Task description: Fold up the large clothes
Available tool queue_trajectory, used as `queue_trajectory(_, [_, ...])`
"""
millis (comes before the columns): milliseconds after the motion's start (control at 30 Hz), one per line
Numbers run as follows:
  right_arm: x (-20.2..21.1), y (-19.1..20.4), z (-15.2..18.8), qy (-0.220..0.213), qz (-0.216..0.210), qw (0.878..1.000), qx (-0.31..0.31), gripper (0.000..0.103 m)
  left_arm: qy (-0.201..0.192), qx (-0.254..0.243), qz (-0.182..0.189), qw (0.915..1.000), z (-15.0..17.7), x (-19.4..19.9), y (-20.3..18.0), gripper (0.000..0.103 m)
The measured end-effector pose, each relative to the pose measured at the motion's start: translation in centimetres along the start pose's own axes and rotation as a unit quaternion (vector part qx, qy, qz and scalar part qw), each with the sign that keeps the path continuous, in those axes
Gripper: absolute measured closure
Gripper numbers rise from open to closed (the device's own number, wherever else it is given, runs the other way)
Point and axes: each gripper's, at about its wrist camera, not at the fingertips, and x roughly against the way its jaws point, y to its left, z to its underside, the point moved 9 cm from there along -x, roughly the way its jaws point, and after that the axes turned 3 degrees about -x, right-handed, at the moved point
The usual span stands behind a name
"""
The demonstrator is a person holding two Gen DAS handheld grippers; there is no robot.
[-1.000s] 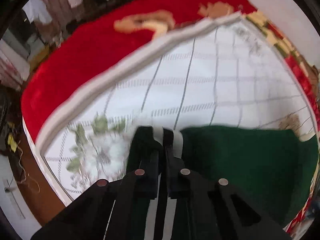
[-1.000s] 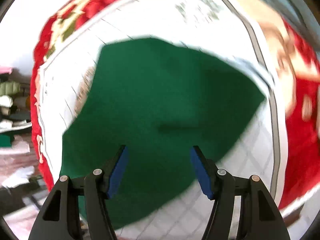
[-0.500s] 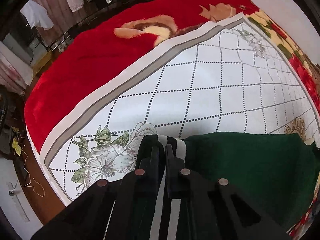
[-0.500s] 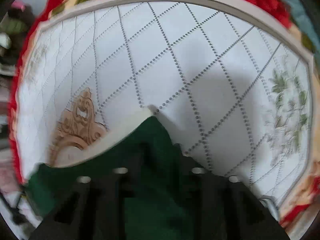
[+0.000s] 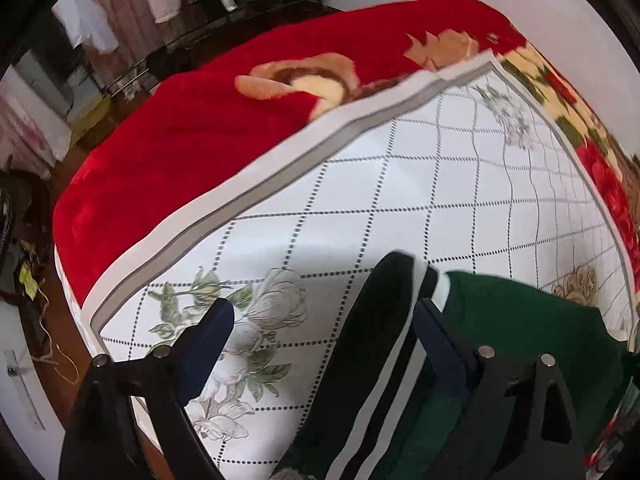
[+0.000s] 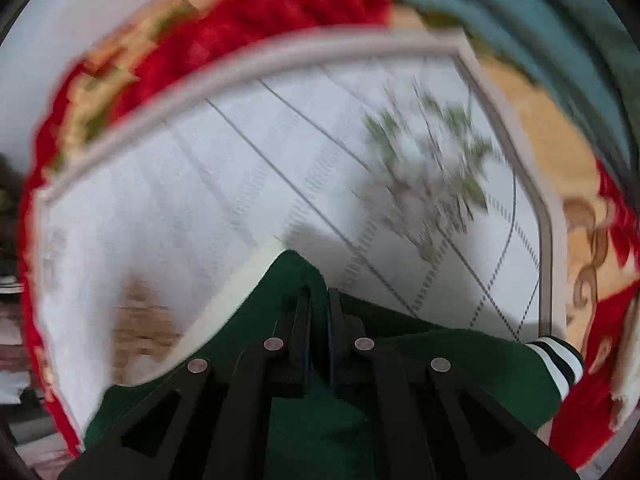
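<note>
Green sweater (image 6: 320,432), freed as left gripper (image 5: 320,320) opens, now pinched by right gripper (image 6: 319,300) (blurred).

The right wrist view is motion-blurred: the flower print (image 6: 432,172) on the sheet smears. The green garment (image 5: 520,344) runs off the left wrist view's lower edge, its outline untold.

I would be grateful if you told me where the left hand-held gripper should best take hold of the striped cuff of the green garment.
Grip the striped cuff across its rounded free end, coming from above: it lies flat on the white quilt, between the opening jaws of the left hand-held gripper, so both layers would probably pinch together. The right hand-held gripper already clamps the green garment.
</note>
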Motion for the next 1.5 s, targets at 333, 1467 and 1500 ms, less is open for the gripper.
queue_trajectory(333, [7.1, 0.1, 0.2, -0.056, 0.011, 0.996, 0.067, 0.042, -0.013, -0.109, 0.014, 0.9938, 0.9, 2.3, -10.6, 0.011])
queue_trajectory(1467, [0.2, 10.9, 19.4, 0.187, -0.111, 0.954, 0.209, 0.021, 0.144, 0.241, 0.152, 0.9476, 22.7, 1.7, -2.3, 0.0])
queue_trajectory(1500, [0.2, 11.0, 19.1, 0.189, -0.119, 0.954, 0.202, 0.021, 0.14, 0.263, 0.165, 0.9403, 23.2, 1.2, -1.9, 0.0])
